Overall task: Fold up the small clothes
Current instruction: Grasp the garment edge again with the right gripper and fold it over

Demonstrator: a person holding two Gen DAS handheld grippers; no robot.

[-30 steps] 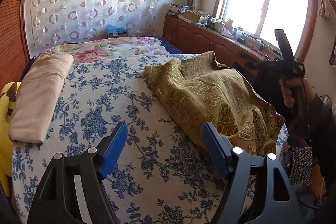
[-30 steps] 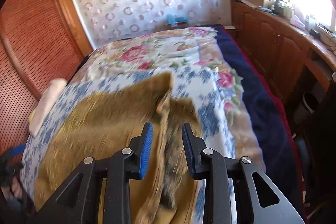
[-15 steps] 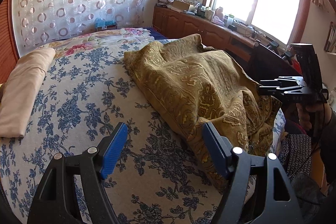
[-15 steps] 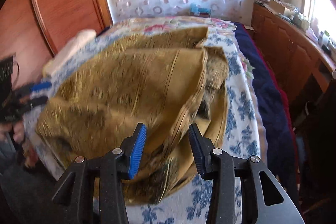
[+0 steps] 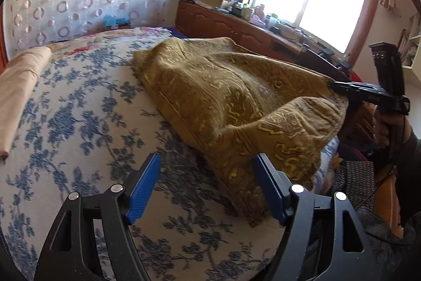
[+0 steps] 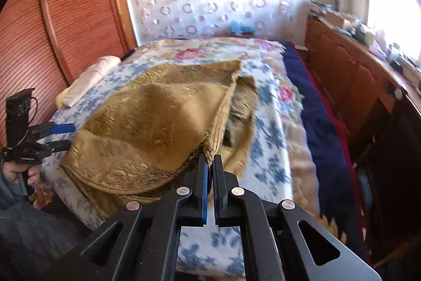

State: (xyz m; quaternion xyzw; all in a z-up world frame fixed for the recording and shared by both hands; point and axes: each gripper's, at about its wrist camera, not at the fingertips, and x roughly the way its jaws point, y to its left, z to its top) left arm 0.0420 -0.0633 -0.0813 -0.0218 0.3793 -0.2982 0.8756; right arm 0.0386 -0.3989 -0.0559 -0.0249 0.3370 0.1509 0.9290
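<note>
A gold patterned cloth (image 5: pixel 236 96) lies bunched on the bed's blue-flowered cover (image 5: pixel 79 128); it also shows in the right wrist view (image 6: pixel 158 123). My right gripper (image 6: pixel 210 167) is shut on the cloth's near edge and lifts it a little; it shows in the left wrist view (image 5: pixel 334 86) pinching that edge. My left gripper (image 5: pixel 208 186) is open and empty, low over the cover, its right pad next to the cloth's hanging corner. It shows in the right wrist view (image 6: pixel 63 134), open, just left of the cloth.
A folded beige cloth (image 5: pixel 18 86) lies along the bed's left side. A wooden cabinet (image 5: pixel 236 25) with clutter runs under the window. A wooden wardrobe (image 6: pixel 65 17) stands at the bed's far side. A dark blue blanket (image 6: pixel 315 102) edges the bed.
My right gripper has closed on the gold cloth's edge and raised it. The left gripper stayed open and moved closer to the cloth's near corner.
</note>
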